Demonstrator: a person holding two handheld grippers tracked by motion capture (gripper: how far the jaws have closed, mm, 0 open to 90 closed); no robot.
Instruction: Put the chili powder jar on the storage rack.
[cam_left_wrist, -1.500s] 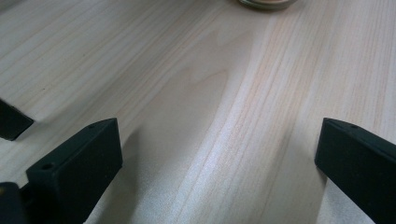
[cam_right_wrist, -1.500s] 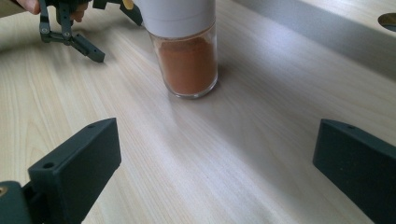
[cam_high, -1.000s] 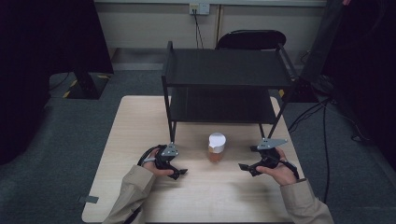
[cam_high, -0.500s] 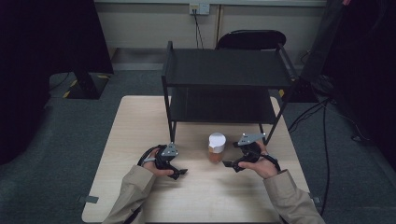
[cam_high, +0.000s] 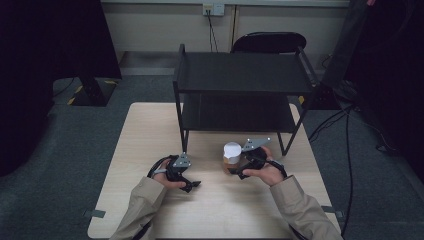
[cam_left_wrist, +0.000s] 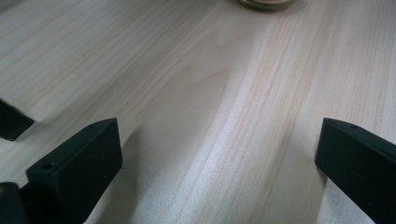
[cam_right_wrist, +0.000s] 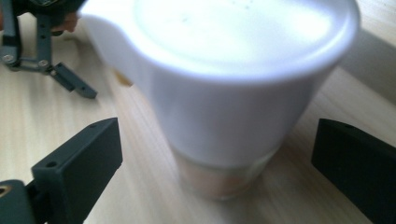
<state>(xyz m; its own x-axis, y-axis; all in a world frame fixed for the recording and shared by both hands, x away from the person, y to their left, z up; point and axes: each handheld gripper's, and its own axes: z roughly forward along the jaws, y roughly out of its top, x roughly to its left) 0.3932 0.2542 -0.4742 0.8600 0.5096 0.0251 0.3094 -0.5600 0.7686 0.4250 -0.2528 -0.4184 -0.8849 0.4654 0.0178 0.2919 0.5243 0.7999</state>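
The jar (cam_high: 232, 158) stands on the table (cam_high: 140, 145) before the shelf (cam_high: 240, 80).

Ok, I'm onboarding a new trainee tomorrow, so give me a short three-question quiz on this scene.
1. True or false: the right hand-held gripper has its jaws open on either side of the white-lidded jar.
2. What does the left hand-held gripper hold?
A) the jar
B) nothing
C) a cable
3. Fill in: behind the jar stands a black two-tier ____ on the table.

Key: 1 true; 2 B; 3 shelf.
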